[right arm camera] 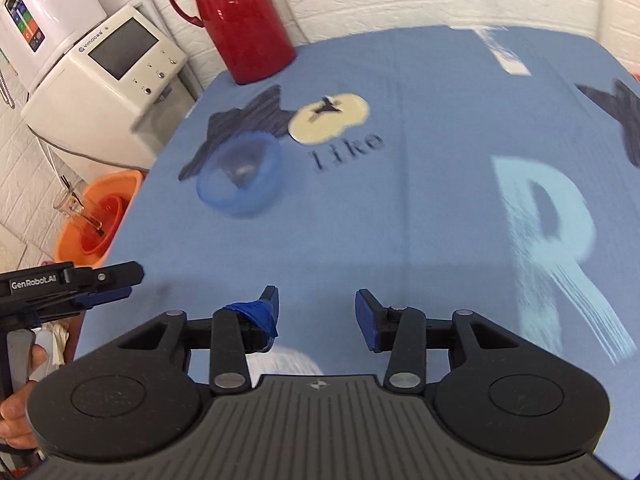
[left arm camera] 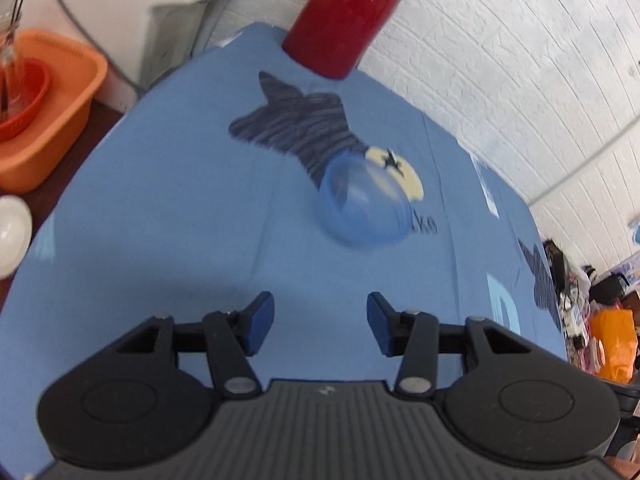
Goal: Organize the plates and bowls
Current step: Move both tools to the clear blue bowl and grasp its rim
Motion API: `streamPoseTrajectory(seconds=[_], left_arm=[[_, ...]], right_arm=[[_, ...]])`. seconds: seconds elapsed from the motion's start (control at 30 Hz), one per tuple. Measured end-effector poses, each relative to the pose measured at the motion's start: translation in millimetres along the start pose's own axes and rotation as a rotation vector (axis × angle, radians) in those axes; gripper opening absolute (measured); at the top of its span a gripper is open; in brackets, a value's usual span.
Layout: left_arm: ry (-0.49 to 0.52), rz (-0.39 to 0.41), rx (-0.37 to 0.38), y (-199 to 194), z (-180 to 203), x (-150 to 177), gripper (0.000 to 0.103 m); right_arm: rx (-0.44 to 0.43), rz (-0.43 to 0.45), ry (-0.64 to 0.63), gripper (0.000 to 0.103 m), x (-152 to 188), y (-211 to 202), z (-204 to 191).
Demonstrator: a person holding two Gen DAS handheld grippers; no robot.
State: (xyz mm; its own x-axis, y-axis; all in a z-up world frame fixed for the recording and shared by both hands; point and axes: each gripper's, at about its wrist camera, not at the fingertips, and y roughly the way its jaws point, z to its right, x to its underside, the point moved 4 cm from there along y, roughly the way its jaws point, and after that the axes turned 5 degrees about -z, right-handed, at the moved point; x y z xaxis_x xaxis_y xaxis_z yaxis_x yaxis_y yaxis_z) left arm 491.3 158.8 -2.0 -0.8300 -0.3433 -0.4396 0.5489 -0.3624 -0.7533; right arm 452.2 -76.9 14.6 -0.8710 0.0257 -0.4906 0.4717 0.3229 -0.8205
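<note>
Bowl (left arm camera: 366,200) lies tipped, mouth facing left claw (left arm camera: 320,326).

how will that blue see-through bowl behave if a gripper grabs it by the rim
The blue bowl looks like thin translucent plastic, so probably light and slightly flexible. Its smooth wall may slip between the pads. Sitting on the loose tablecloth, it would likely slide if nudged.

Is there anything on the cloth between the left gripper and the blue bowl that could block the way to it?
Nothing visible blocks it. From the left gripper, whose fingers are open, only bare blue tablecloth lies ahead up to the blue bowl. The red thermos stands beyond the bowl, and the orange basin is off to the left side.
</note>
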Motion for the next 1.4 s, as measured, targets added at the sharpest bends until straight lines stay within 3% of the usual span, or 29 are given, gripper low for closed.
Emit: streamPoseTrajectory(seconds=[0.2,0.37,0.53,0.73,0.93,1.07,1.13,1.27,1.4], left_arm=[[-0.022,0.018,-0.022,44,-3,-49,0.050],[-0.060,-0.012,-0.036,79,-9,-65,0.050],[-0.026,-0.024,-0.086,100,-4,-70,0.050],[0.005,-0.008,-0.085,102,-7,-67,0.052],[0.083,-0.047,-0.051,102,-10,-70,0.052],[0.110,-0.057,-0.063,103,-8,-70,0.052],[0.105,-0.057,-0.063,104,-7,-70,0.052],[0.084,-0.050,-0.056,104,-9,-70,0.052],[0.087,-0.043,-0.072,104,-7,-69,0.046]], right_arm=[[-0.005,0.052,-0.039,0.028,-67,49,-27],[0.059,-0.009,-0.088,0.029,-92,95,-36],[0.099,-0.053,-0.116,0.029,-97,119,-38],[0.153,-0.051,-0.182,0.030,-97,129,-38],[0.176,-0.039,-0.234,0.034,-93,130,-41],[0.202,-0.079,-0.212,0.035,-97,133,-43],[0.196,-0.054,-0.216,0.034,-97,127,-49],[0.199,0.004,-0.255,0.029,-99,120,-56],[0.154,-0.031,-0.258,0.016,-94,126,-55]])
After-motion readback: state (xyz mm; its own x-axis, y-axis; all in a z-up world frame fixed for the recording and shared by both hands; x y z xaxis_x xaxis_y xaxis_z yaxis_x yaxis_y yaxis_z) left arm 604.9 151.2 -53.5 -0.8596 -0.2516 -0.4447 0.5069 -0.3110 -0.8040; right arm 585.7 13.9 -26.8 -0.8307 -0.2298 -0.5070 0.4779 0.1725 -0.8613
